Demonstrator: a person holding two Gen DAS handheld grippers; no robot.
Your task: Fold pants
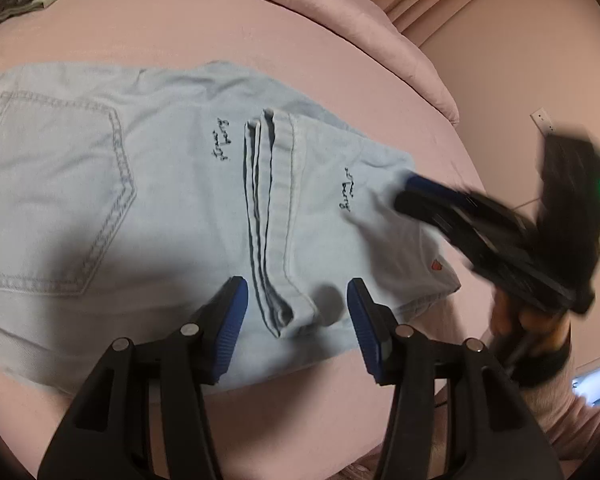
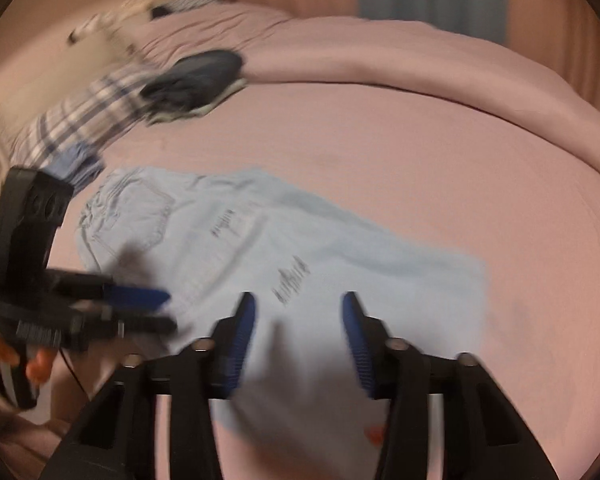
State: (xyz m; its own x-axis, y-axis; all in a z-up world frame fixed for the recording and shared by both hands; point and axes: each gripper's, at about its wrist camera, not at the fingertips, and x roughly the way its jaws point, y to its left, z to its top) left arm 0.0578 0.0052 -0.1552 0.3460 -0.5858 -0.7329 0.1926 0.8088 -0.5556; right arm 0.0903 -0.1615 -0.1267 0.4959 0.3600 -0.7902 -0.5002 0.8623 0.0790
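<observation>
Light blue denim pants (image 1: pixel 148 200) lie folded on the pink bed, back pocket at the left, leg hems stacked across the middle (image 1: pixel 266 216). My left gripper (image 1: pixel 296 312) is open and empty, just above the near edge of the pants, astride the hems. My right gripper (image 1: pixel 410 190) shows blurred at the right end of the pants in the left wrist view. In the right wrist view it (image 2: pixel 298 320) is open and empty over the pants (image 2: pixel 300 240), with the left gripper (image 2: pixel 168 310) at the left.
Pink bedding (image 1: pixel 260 32) covers the bed, with a rolled duvet edge (image 2: pixel 420 68) at the back. A plaid garment (image 2: pixel 76 128) and a dark garment (image 2: pixel 196 80) lie at the far left. A wall with an outlet (image 1: pixel 542 118) is at the right.
</observation>
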